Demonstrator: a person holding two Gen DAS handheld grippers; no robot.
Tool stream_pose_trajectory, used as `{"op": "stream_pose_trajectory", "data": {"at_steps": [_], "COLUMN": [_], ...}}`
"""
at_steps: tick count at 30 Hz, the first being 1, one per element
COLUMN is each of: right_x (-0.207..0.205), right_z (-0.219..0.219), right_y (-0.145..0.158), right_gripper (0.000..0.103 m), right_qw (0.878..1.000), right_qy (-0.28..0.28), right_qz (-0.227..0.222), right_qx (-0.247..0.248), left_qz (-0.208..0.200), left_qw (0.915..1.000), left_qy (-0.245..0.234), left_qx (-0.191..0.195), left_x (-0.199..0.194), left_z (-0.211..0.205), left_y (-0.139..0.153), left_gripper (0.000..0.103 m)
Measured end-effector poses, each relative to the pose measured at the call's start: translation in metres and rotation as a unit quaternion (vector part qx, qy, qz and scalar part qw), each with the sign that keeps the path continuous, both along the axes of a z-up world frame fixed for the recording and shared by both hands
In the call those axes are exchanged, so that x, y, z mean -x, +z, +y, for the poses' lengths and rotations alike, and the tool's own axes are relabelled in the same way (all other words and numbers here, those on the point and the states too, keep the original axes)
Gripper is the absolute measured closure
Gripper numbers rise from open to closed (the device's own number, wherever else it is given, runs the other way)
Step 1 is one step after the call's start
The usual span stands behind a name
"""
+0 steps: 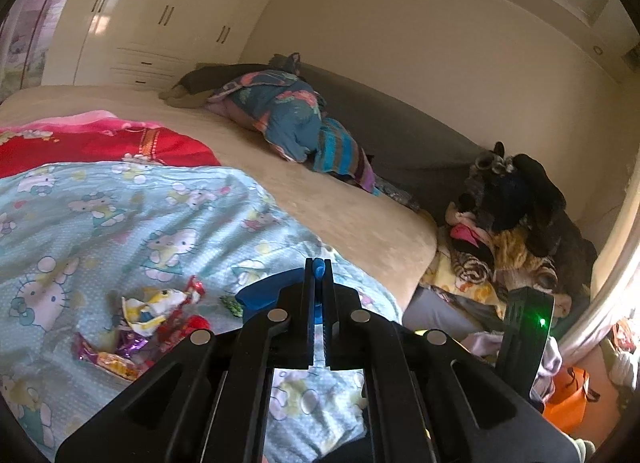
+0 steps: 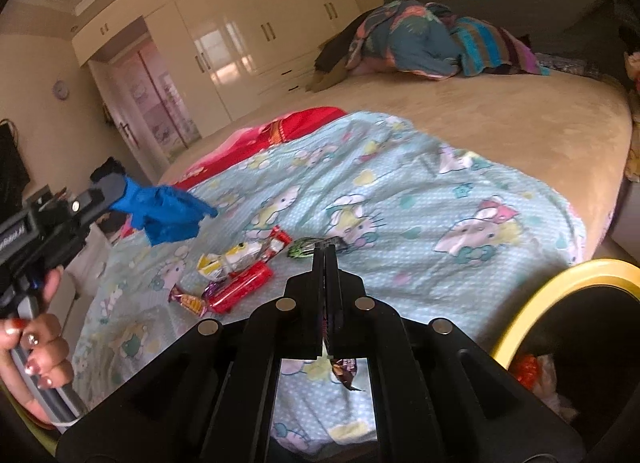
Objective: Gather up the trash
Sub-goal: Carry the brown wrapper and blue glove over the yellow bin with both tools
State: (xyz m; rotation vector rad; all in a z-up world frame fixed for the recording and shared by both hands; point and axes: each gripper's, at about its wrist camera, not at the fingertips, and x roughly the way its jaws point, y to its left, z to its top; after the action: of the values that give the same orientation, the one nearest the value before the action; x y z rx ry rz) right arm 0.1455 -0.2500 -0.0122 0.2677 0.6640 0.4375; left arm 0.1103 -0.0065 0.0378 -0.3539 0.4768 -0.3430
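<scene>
My left gripper [image 1: 318, 267] is shut on a crumpled blue wrapper [image 1: 264, 295]; the right wrist view shows that gripper [image 2: 116, 191] holding the blue wrapper [image 2: 168, 215] above the bed. My right gripper [image 2: 325, 253] is shut on a dark purple candy wrapper [image 2: 345, 373] that hangs below the jaws. A pile of wrappers [image 2: 236, 275] lies on the Hello Kitty sheet [image 2: 400, 215]: red, yellow-white, purple and orange ones, plus a green one [image 2: 306, 247]. The pile also shows in the left wrist view [image 1: 152, 323]. A bin with a yellow rim [image 2: 560, 279] stands at the lower right.
A beige bed [image 2: 500, 119] carries a red blanket [image 1: 100, 143] and a heap of blue patterned clothes [image 1: 288, 115]. More clothes are piled [image 1: 512, 223] beside the bed. An orange bag [image 1: 568, 395] lies on the floor. Wardrobes [image 2: 248, 23] line the far wall.
</scene>
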Motion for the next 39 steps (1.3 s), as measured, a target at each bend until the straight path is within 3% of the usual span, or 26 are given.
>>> {"op": "stream_pose_trajectory", "data": {"at_steps": [19,39], "right_x": [0.022,0.042], "right_z": [-0.084,-0.141], "right_y": [0.014,0.019], "right_gripper": [0.103,0.103], "right_qw": [0.996,0.990], "right_qy": [-0.083,-0.137], "right_qz": [-0.016,-0.023], "right_qx": [-0.011,0.006], "left_qz": [0.002,0.006], "left_qw": [0.9971,0.9892], "left_qy": [-0.075,-0.140], "left_qx": [-0.015,-0.043], "left_x": [0.013,0.024], "left_z": [-0.059,-0.119], "left_y": [0.001,-0.005], "left_gripper": [0.100,0.100]}}
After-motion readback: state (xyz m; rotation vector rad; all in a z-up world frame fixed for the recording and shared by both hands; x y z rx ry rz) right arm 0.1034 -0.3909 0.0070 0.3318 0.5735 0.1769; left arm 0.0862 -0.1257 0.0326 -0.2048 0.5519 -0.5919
